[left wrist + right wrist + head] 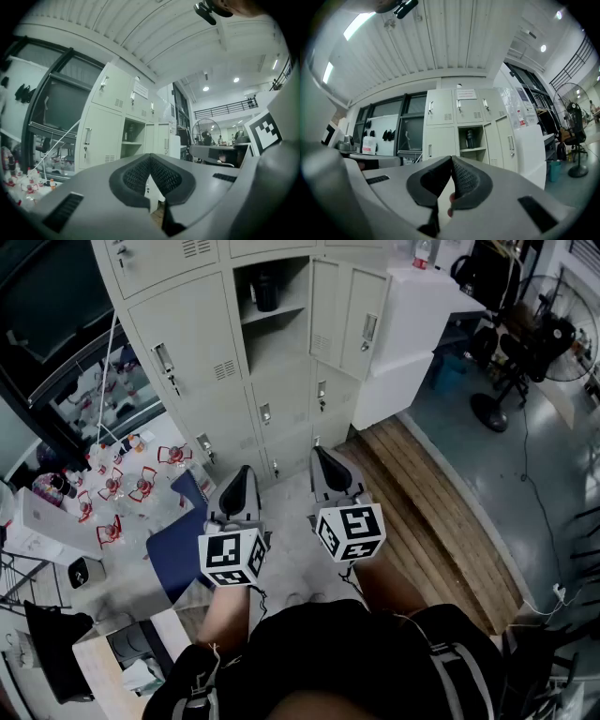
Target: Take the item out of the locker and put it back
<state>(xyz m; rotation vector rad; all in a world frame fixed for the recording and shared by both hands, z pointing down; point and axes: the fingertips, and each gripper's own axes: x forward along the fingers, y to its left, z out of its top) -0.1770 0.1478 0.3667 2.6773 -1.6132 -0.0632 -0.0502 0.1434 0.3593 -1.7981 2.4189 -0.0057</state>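
Observation:
A dark bottle (265,292) stands on the shelf of the open locker compartment (277,338), whose door (349,320) is swung out to the right. The same bottle (470,139) shows far ahead in the right gripper view, and the bottle (130,132) is small in the left gripper view. My left gripper (242,474) and right gripper (323,460) are held side by side low in front of the lockers, well short of them. In its own view the left gripper (150,161) has its pads together with nothing between them. The right gripper (451,161) is likewise shut and holds nothing.
A white cabinet (412,324) stands right of the lockers with a small bottle (422,254) on top. A floor fan (553,334) is at the far right. Red-framed items (141,479) and a blue panel (183,540) lie on the floor at left. Wooden decking (441,512) runs along the right.

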